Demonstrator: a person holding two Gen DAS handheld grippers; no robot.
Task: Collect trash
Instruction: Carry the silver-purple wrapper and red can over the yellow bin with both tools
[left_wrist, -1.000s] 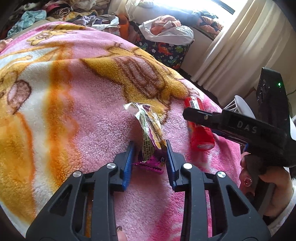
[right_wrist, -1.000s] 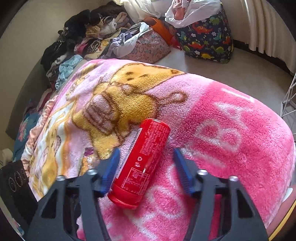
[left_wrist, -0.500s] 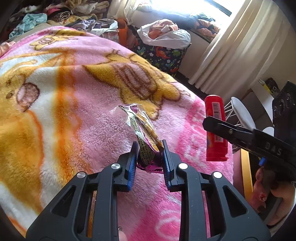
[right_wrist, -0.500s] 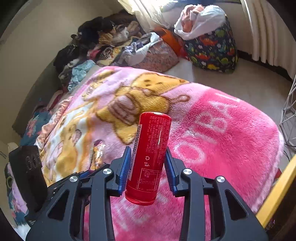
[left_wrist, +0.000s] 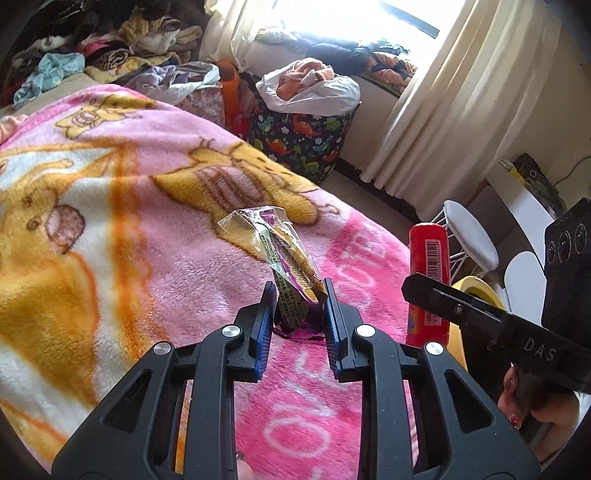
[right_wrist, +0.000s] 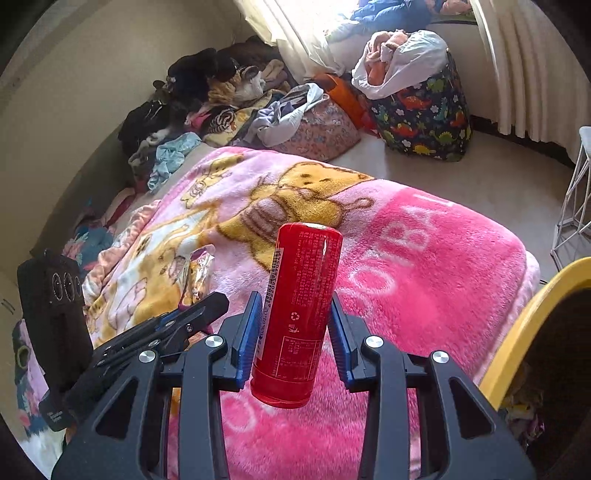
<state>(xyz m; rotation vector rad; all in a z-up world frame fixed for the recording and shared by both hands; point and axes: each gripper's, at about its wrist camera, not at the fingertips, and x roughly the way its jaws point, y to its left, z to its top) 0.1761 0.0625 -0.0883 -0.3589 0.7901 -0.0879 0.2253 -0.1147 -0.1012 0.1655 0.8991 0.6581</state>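
Both tools are matte black plastic: the left two-finger gripper (left_wrist: 300, 308) and the right two-finger gripper (right_wrist: 295, 325) wear ribbed blue pads inside the jaws, silver screw heads just behind them. White "DAS" lettering marks the right one's side. The hand (left_wrist: 535, 413) behind it shows red-painted nails.

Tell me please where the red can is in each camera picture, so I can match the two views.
Left wrist view: the red can stands at the right, upright, held by the right gripper.
Right wrist view: the red can is at centre, clamped between the blue pads.
Shared landmark: the dinosaur-print bag on the floor beyond the pink blanket.
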